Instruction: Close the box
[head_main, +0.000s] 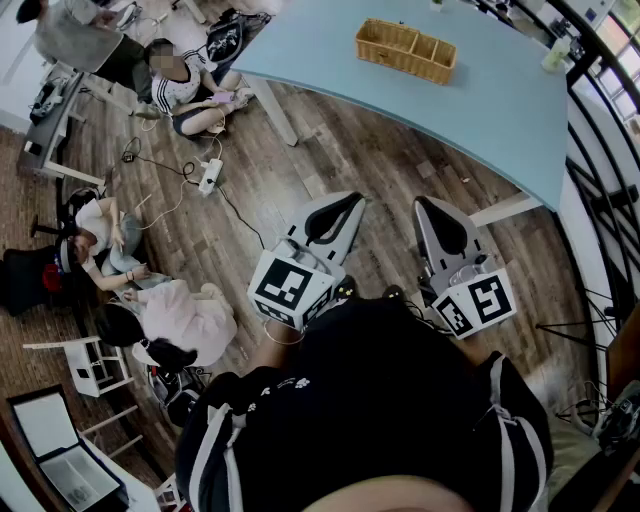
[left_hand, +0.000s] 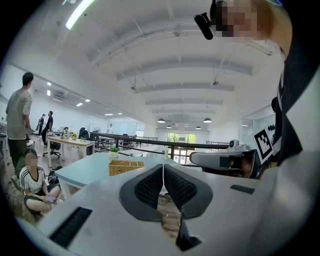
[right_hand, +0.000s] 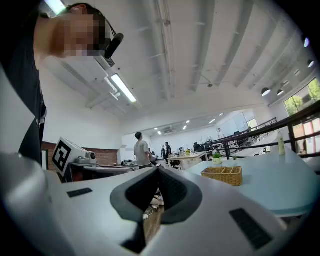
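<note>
Two grippers closed on nothing, left gripper (left_hand: 163, 170) and right gripper (right_hand: 156, 172) level above the floor (head_main: 330, 150); risk: the only lidded box in sight, an open case (head_main: 60, 450) on the floor behind-left of the left gripper, gets missed if they advance toward the wicker basket (head_main: 406, 49) on the counter (head_main: 480, 100) far ahead.

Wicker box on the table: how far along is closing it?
Nothing looks done: the wicker box sits open-topped on the blue table. Nothing is in hand: left gripper and right gripper are shut and empty, over the floor short of the table. Reaching and closing the box remain.
</note>
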